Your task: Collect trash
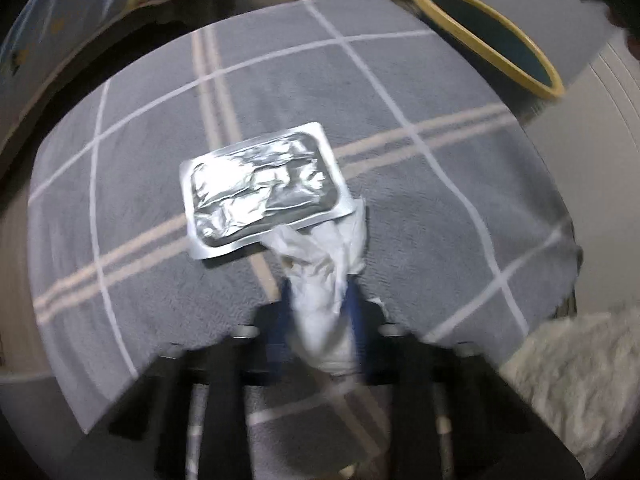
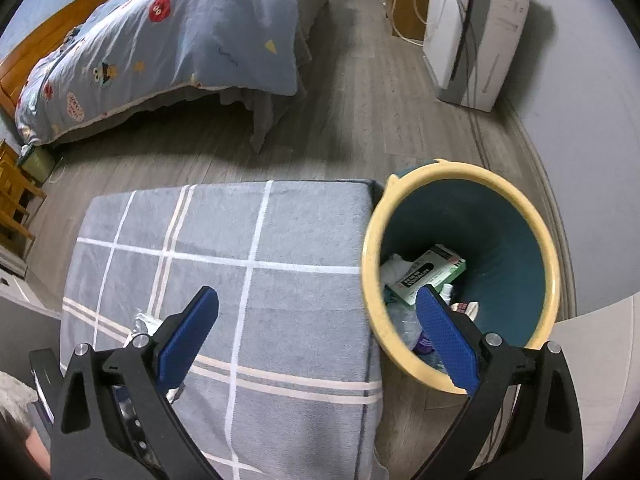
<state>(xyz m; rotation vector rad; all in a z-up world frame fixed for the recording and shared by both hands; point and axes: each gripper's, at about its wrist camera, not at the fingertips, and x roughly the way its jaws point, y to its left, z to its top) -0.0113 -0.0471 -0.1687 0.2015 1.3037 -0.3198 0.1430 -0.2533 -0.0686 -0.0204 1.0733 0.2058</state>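
Left gripper [image 1: 320, 292]: jaws drawn narrow, clamped on a crumpled white tissue [image 1: 324, 280]. The blue pads [image 1: 354, 312] press the wad from both sides; its loose end fans out past the fingertips toward 12 o'clock. View is motion-blurred, so how far down the pads the grip reaches cannot be told.

Foil pouch [image 1: 262, 188]: flat on the grey checked cloth [image 1: 140, 152], at approx. 11 o'clock from the left fingertips. Its near right corner touches or slightly overlaps the tissue's loose end. Not gripped.

Bin [image 1: 486, 36] (yellow rim, teal inside): at approx. 1 o'clock from the left gripper, well apart, beyond the cloth's far right corner.

Right gripper [image 2: 318, 316]: jaws wide, nothing between the pads. Left pad is over the cloth; right pad overlaps the bin's near rim in the right wrist view.

Bin contents, right wrist view: a green-and-white box [image 2: 430, 274] w/ white crumpled paper and clear plastic around it. The bin stands on the wood floor [image 2: 360, 100], just beside the cloth's right edge. A bed [image 2: 180, 40] w/ blue patterned duvet lies at 11 o'clock, well apart.
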